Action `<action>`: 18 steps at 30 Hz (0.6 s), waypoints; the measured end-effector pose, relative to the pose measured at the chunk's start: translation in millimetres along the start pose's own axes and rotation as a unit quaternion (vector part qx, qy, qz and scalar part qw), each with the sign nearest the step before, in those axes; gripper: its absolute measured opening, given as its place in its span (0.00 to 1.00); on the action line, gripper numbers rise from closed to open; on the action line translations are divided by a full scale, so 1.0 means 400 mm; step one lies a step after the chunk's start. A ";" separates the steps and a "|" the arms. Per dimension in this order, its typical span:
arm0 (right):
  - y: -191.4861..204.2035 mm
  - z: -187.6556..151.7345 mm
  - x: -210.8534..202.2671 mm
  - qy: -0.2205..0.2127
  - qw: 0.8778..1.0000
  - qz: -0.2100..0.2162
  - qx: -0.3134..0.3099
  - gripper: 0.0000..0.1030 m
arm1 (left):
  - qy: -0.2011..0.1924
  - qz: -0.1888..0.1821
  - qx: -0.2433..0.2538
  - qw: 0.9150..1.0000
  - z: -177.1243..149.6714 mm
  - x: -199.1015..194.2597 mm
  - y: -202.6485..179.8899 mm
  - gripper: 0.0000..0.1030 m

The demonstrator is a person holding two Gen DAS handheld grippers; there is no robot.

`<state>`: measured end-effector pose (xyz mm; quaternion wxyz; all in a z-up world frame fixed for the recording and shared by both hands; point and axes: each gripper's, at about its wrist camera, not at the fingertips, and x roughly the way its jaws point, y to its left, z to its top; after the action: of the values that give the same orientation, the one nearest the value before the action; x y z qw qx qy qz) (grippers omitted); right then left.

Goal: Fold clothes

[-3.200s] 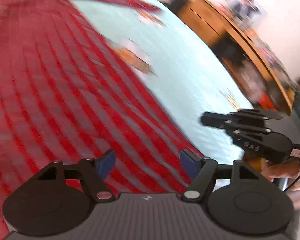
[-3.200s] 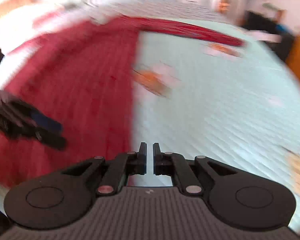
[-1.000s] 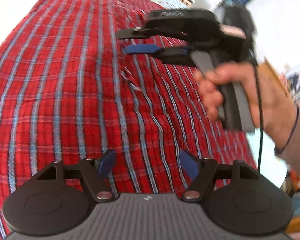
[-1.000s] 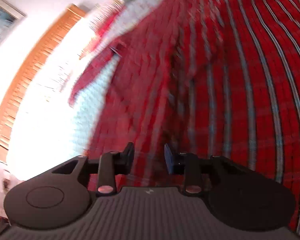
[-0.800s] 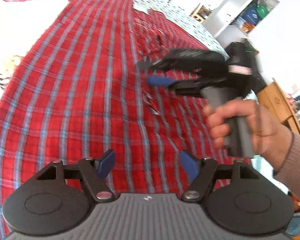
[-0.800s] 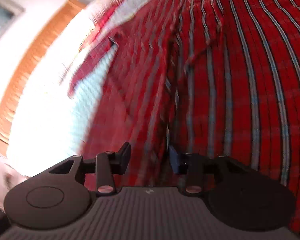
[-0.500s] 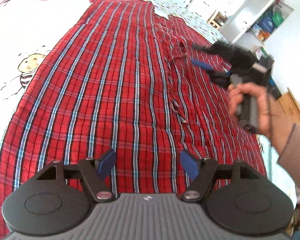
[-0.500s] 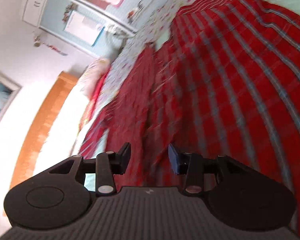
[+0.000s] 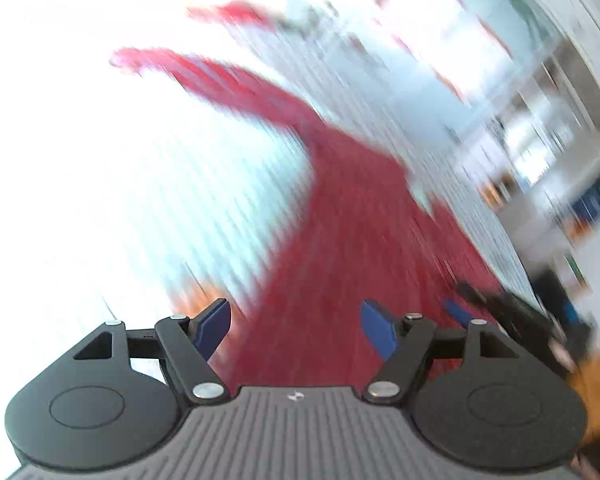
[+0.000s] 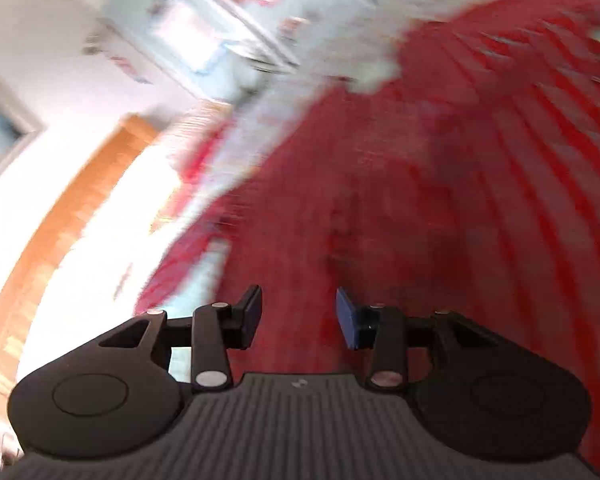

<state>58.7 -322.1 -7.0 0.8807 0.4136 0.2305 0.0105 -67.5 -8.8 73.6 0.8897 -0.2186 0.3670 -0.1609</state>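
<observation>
Now | one red shirt [image 9: 352, 216] | left gripper [image 9: 296, 322] fingers wide, empty | right gripper [image 10: 299, 314] fingers just opening, empty

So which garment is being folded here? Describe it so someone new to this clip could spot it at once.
Start with the pale bedspread that fills the left wrist view. The red shirt lies spread on it, with one long sleeve stretching away toward the top left. It is the only large red thing on the bed; the right wrist view shows faint stripes, though both pictures are blurred.
</observation>
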 end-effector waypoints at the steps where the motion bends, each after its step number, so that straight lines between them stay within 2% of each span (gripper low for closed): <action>1: 0.027 0.002 0.033 -0.006 1.000 0.020 -0.005 0.48 | -0.023 0.010 -0.016 1.000 0.049 0.012 0.031 0.73; 2: 0.051 0.007 0.081 -0.010 0.999 0.037 -0.005 0.54 | -0.046 0.017 -0.035 0.998 0.101 0.027 0.063 0.73; 5: 0.088 0.037 0.288 0.002 0.995 0.084 0.049 0.55 | -0.079 0.025 -0.095 0.992 0.253 0.092 0.161 0.76; 6: 0.112 0.052 0.352 0.006 0.994 0.096 0.060 0.55 | -0.082 0.040 -0.101 0.991 0.300 0.118 0.184 0.76; 9: 0.201 0.068 0.484 0.012 0.994 0.103 0.027 0.58 | -0.090 0.106 -0.059 0.989 0.421 0.193 0.224 0.76; 11: 0.271 0.058 0.533 0.004 0.995 0.091 -0.030 0.62 | -0.089 0.149 -0.020 0.985 0.490 0.255 0.238 0.76; 14: 0.365 0.043 0.610 -0.006 0.991 0.081 -0.105 0.70 | -0.084 0.158 0.008 0.984 0.564 0.348 0.264 0.76; 16: 0.363 0.034 0.667 0.002 0.986 0.128 -0.107 0.70 | -0.090 0.148 0.007 0.985 0.601 0.391 0.295 0.76; 18: 0.294 -0.004 0.702 0.018 0.973 0.221 -0.069 0.70 | -0.083 0.128 -0.005 0.988 0.633 0.427 0.326 0.76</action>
<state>329.3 -184.9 -33.2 0.8789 0.3919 0.1484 0.2281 247.8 94.9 68.7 0.9291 -0.1873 0.3179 -0.0251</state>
